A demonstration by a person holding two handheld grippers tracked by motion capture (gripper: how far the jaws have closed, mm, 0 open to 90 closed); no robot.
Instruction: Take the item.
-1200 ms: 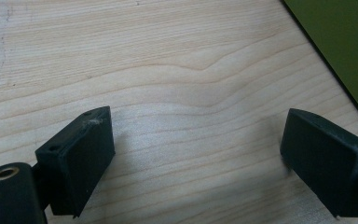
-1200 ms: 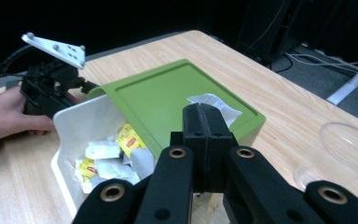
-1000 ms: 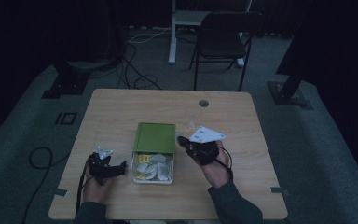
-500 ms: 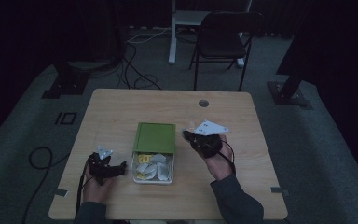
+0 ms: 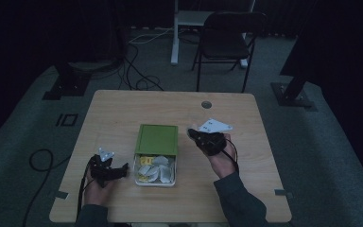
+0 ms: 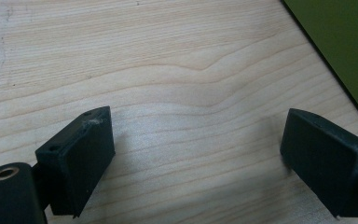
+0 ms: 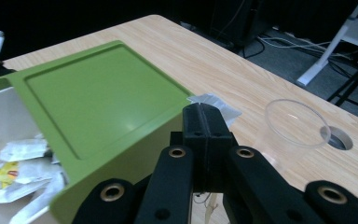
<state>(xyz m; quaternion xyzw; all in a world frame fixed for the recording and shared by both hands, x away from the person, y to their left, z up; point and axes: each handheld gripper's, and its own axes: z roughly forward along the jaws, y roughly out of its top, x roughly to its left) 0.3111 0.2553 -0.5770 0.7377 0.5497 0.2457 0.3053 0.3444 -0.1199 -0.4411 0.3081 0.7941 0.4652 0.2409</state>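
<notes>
Silver packet [image 7: 213, 103] pinched in the right gripper [image 7: 207, 112] has risen further from the box [image 5: 156, 140]; left gripper [image 6: 196, 158] jaws spread.

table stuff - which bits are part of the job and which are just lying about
In the job, likely:
right gripper, shut on a sachet
green lid
box of sachets
clear cup
left gripper, open over bare table

Just about:
chair
floor cables
</notes>
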